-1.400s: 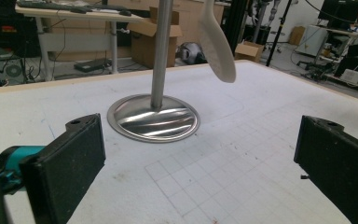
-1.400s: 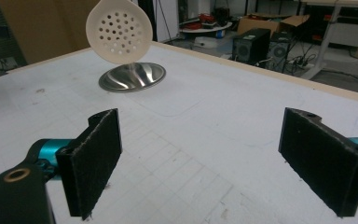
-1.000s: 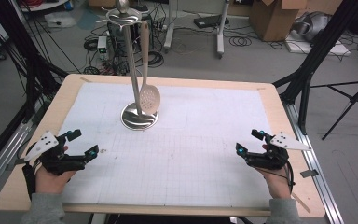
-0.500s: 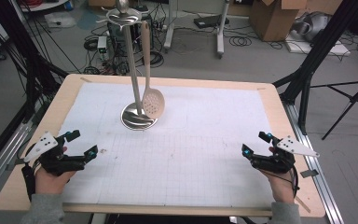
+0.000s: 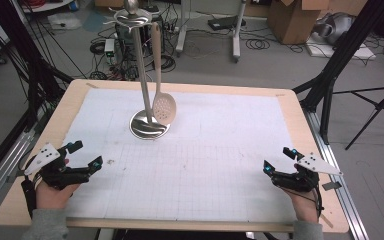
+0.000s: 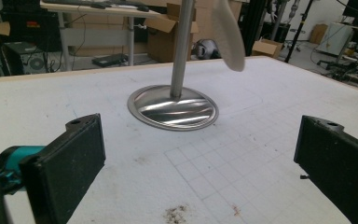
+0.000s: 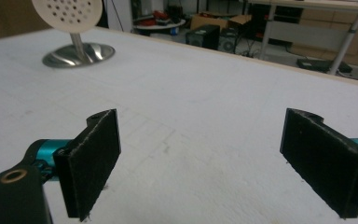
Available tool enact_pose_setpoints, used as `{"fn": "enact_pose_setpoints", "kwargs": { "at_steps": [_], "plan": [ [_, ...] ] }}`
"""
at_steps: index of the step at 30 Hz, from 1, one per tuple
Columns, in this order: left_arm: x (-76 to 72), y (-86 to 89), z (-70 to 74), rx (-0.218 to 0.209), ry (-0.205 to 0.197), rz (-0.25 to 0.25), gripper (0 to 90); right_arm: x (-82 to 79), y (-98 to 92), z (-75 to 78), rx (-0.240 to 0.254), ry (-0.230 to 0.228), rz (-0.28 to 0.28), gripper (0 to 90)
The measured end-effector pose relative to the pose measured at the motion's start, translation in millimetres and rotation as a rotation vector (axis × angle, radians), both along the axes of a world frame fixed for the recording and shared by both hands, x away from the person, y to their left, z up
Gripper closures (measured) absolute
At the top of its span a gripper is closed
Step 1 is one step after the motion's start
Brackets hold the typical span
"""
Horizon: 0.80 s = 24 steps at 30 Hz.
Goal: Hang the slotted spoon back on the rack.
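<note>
At the near left corner of the table (image 5: 290,107), the left gripper (image 5: 86,156) rests low over the white gridded mat (image 5: 220,150), held in the person's left hand (image 5: 52,195). Its jaws stand wide apart with nothing between them; in the left gripper view the gap frames bare mat and a small brown stain (image 6: 176,213) just ahead.

Farther in and toward the middle-left of the mat stands a metal stand (image 5: 142,80), its round shiny base (image 5: 150,125) flat on the mat. A pale slotted spoon (image 5: 163,106) hangs from the stand's top, its perforated bowl just above and beside the base, apparently clear of it, though the gap is hard to judge. The stand is well ahead of the left gripper and slightly to its right; from the right gripper it lies far off toward the table's other side.

At the near right corner the right gripper (image 5: 278,162), in the right hand (image 5: 305,210), also sits low with its jaws spread wide and empty.
</note>
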<state>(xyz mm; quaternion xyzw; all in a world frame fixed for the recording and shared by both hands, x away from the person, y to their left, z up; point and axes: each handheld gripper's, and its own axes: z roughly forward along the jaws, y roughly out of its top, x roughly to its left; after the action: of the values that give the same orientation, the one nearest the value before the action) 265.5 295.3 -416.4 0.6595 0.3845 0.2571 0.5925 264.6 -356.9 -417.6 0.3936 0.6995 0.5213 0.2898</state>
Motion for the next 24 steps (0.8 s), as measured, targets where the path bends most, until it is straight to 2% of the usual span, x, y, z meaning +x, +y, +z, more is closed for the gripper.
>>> {"fn": "enact_pose_setpoints", "kwargs": {
  "at_steps": [2, 4, 7, 15, 24],
  "plan": [
    [0.3, 0.1, -1.9, 0.006, 0.005, 0.013, 2.3, -1.0, -2.2, -2.0, 0.011, 0.004, -0.003, 11.2],
    [0.7, -0.3, -3.3, 0.043, 0.008, 0.025, 2.3, -1.8, -5.1, -4.0, 0.015, 0.007, -0.011, 11.2],
    [1.3, 0.5, -5.7, 0.049, 0.014, 0.029, 2.2, -4.2, -9.5, -6.7, 0.026, 0.01, -0.026, 11.2],
    [1.1, 10.6, -10.7, 0.03, 0.023, 0.074, 2.3, -11.0, -24.1, -15.1, 0.064, 0.012, -0.098, 11.2],
    [-0.6, 26.0, -16.8, 0.038, 0.035, 0.151, 2.3, -12.4, -26.9, -19.4, 0.057, 0.019, -0.156, 11.2]
  ]
}}
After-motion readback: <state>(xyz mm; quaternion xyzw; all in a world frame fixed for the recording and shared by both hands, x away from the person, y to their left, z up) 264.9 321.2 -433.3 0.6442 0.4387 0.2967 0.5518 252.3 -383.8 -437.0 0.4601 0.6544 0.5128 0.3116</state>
